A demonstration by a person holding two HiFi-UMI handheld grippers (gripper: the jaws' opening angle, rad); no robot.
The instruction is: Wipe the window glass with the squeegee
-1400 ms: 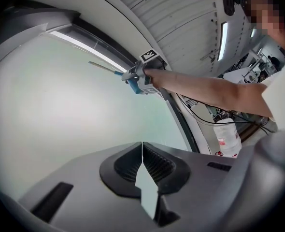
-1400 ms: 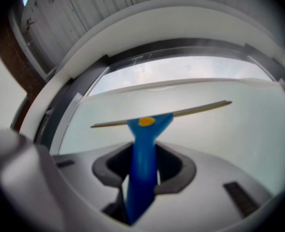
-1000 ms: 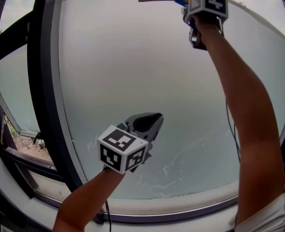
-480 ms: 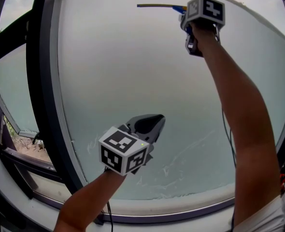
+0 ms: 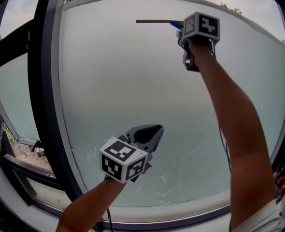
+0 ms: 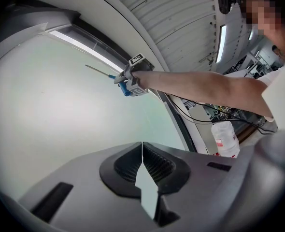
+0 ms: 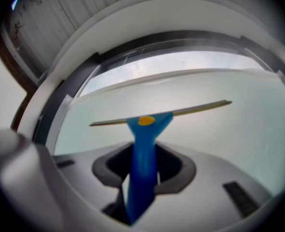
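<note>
The squeegee [image 5: 154, 21] has a blue handle [image 7: 142, 158] with a yellow dot and a thin, level blade [image 7: 162, 113]. It is high on the window glass [image 5: 133, 91], near the pane's top edge. My right gripper [image 5: 183, 30] is raised at arm's length and shut on the handle, its jaws [image 7: 143, 170] clamped round it. The left gripper view shows the squeegee [image 6: 106, 74] from below. My left gripper [image 5: 152, 128] hangs low before the glass, shut and empty, pads [image 6: 154, 166] together. Whether the blade touches the glass I cannot tell.
A black frame post [image 5: 46, 81] bounds the pane on the left and a pale sill [image 5: 181, 211] runs under it. Wet streaks [image 5: 181, 161] mark the lower glass. Behind me stand a white bottle [image 6: 224, 139] and cables [image 6: 191, 105].
My right gripper has brought the squeegee a little way down the glass from the top edge. The left gripper has kept its place.
</note>
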